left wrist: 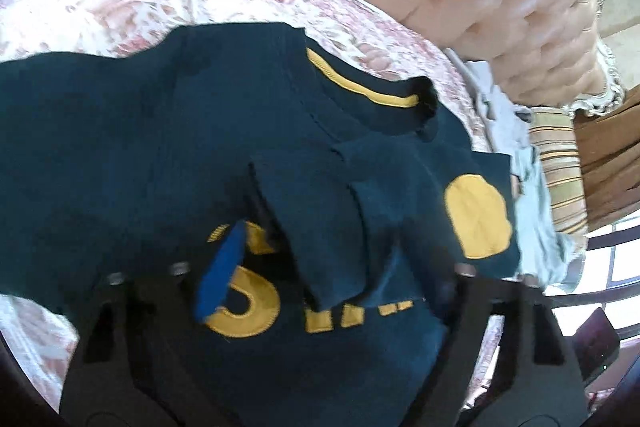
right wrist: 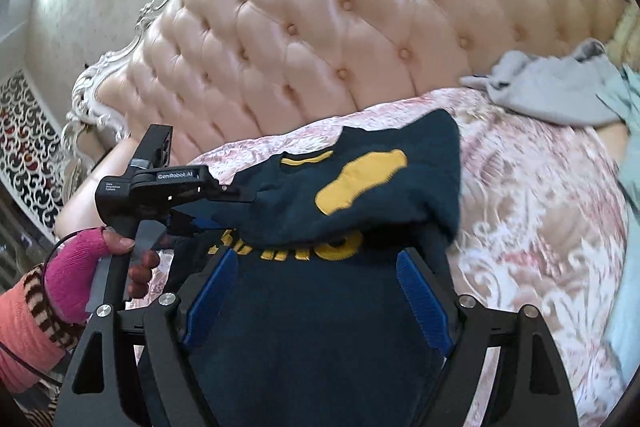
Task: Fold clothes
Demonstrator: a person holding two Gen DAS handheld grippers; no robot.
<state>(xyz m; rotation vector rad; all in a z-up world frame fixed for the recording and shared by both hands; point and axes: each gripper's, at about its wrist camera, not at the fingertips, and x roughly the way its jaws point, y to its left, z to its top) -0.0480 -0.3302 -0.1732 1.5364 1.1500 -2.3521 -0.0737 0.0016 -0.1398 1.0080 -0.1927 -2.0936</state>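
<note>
A dark navy sweatshirt (left wrist: 120, 147) with yellow letters and a yellow elbow patch (left wrist: 478, 217) lies on the bed. In the left wrist view my left gripper (left wrist: 336, 263) stands open. A folded sleeve lies between its fingers and drapes over the right one, so only the left blue pad (left wrist: 220, 263) shows. In the right wrist view the sweatshirt (right wrist: 320, 347) fills the space between the wide-apart blue pads (right wrist: 424, 299) of my open right gripper (right wrist: 318, 291). There the left gripper (right wrist: 224, 207) sits at the garment's left edge, under the raised fold with the patch (right wrist: 360, 179).
The pink floral bedspread (right wrist: 540, 207) runs up to a tufted pink headboard (right wrist: 320, 27). A grey garment (right wrist: 552, 91) and a light blue one (right wrist: 628, 187) lie at the right. A hand in a pink fingerless glove (right wrist: 80, 267) holds the left gripper. A striped cushion (left wrist: 560, 167) sits beside the bed.
</note>
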